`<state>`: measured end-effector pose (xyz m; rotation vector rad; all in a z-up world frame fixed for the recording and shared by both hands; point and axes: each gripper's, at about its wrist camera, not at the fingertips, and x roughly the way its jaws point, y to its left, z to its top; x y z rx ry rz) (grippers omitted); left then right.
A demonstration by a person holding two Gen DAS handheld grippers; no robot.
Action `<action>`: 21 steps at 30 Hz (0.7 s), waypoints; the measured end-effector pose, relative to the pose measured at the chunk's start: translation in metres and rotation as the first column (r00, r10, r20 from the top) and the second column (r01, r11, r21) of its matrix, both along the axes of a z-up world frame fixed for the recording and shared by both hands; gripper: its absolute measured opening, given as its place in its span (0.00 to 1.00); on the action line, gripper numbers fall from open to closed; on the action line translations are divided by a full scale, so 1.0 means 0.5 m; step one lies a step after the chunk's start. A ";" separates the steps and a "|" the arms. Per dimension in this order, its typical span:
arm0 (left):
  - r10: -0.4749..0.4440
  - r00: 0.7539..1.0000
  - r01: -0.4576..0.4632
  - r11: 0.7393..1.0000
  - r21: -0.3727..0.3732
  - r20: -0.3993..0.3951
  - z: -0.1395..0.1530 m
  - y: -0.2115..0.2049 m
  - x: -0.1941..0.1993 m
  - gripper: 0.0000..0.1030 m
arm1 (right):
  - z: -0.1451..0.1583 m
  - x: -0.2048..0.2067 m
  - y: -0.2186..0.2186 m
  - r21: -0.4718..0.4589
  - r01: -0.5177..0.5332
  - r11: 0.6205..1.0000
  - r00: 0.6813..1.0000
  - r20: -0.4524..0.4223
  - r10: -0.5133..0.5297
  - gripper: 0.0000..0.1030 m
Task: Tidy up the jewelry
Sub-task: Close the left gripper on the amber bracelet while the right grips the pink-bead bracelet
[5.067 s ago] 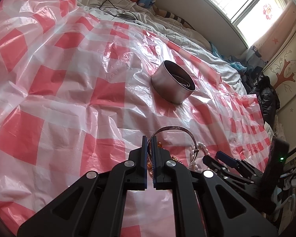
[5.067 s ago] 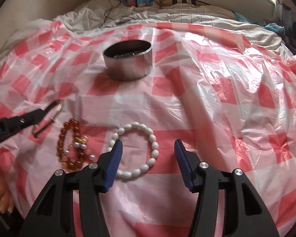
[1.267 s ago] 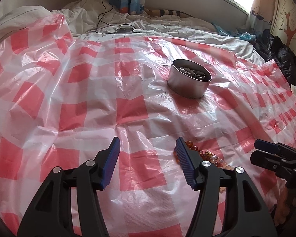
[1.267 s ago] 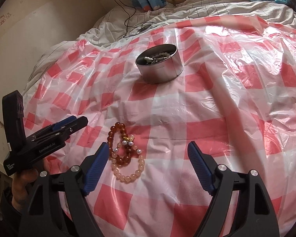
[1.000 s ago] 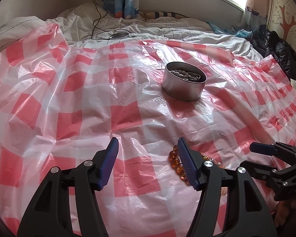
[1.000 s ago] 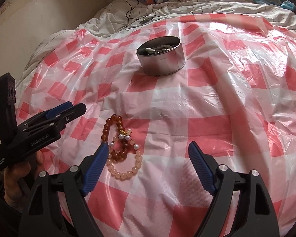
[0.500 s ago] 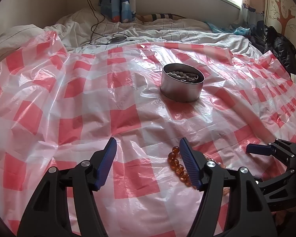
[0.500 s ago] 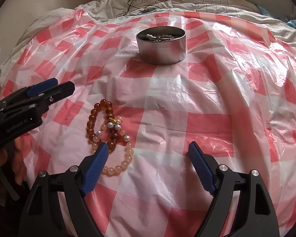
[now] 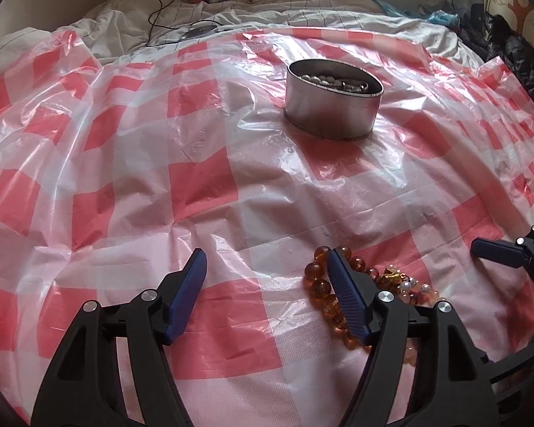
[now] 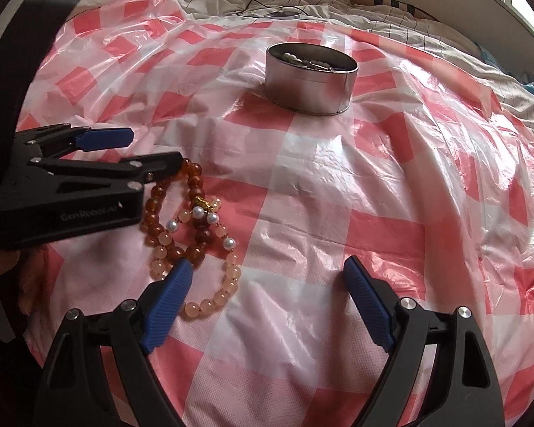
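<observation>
Now my left gripper (image 9: pixel 265 267) has drifted right and down over the last second, so its right finger sits against the top of the amber bead bracelet (image 10: pixel 160 192), where before the beads lay just off to that side. Both sets of jaws stand wide apart and hold nothing; my right gripper (image 10: pixel 267 274) hangs low with its left fingertip over the tangle where the amber loop crosses the pale pink bead bracelet (image 10: pixel 217 291). The white pearl bracelet and the silver bangle I saw on the cloth five seconds ago are gone from it, and pale beads now show inside the metal tin (image 10: pixel 311 78) up the checked plastic sheet (image 10: pixel 373 195). I judge two pieces are left, and they overlap, so lifting one may drag the other.
</observation>
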<state>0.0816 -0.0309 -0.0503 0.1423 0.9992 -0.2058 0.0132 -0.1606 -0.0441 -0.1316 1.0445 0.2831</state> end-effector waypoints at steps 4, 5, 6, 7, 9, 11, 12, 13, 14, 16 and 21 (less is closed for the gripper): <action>-0.044 0.999 0.044 0.998 0.041 -0.010 -0.017 -0.021 -0.006 0.60 | -0.003 -0.005 0.024 -0.010 -0.065 0.998 0.998 0.006 0.065 0.57; -0.059 0.998 0.060 0.998 0.028 -0.022 -0.015 -0.022 -0.010 0.46 | -0.002 -0.010 0.033 -0.020 -0.086 0.996 0.996 0.010 0.086 0.44; -0.064 0.997 0.065 0.998 0.021 -0.031 -0.013 -0.021 -0.015 0.37 | -0.002 -0.014 0.041 -0.029 -0.102 0.994 0.995 0.010 0.102 0.34; -0.070 0.997 0.071 0.997 0.023 -0.032 -0.010 -0.019 -0.020 0.17 | -0.002 -0.016 0.046 -0.039 -0.109 0.993 0.994 0.008 0.110 0.16; -0.072 0.996 0.072 0.997 -0.017 -0.043 -0.001 -0.004 -0.027 0.10 | -0.001 -0.017 0.047 -0.019 -0.113 0.993 0.994 -0.004 0.113 0.08; -0.061 0.996 0.053 0.991 -0.125 -0.067 0.007 0.025 -0.026 0.10 | 0.005 -0.009 0.026 0.062 -0.086 0.994 0.996 -0.024 0.088 0.08; -0.056 0.996 0.042 0.982 -0.183 -0.070 0.015 0.040 -0.027 0.09 | 0.011 -0.003 0.009 0.126 -0.059 0.990 0.997 -0.035 0.064 0.08; -0.054 0.996 0.037 0.970 -0.242 -0.065 0.024 0.054 -0.030 0.09 | 0.018 0.001 -0.009 0.184 -0.035 0.982 0.998 -0.041 0.043 0.08; -0.053 0.997 0.037 0.957 -0.287 -0.048 0.038 0.065 -0.034 0.09 | 0.025 0.005 -0.027 0.250 -0.009 0.968 0.999 -0.046 0.021 0.08; -0.051 0.999 0.046 0.938 -0.343 -0.005 0.062 0.081 -0.042 0.10 | 0.040 0.010 -0.069 0.388 0.042 0.921 0.998 -0.056 -0.022 0.08; -0.044 0.999 0.053 0.868 -0.493 0.030 0.096 0.108 -0.041 0.10 | 0.078 0.005 -0.134 0.604 0.076 0.793 0.997 -0.025 -0.077 0.08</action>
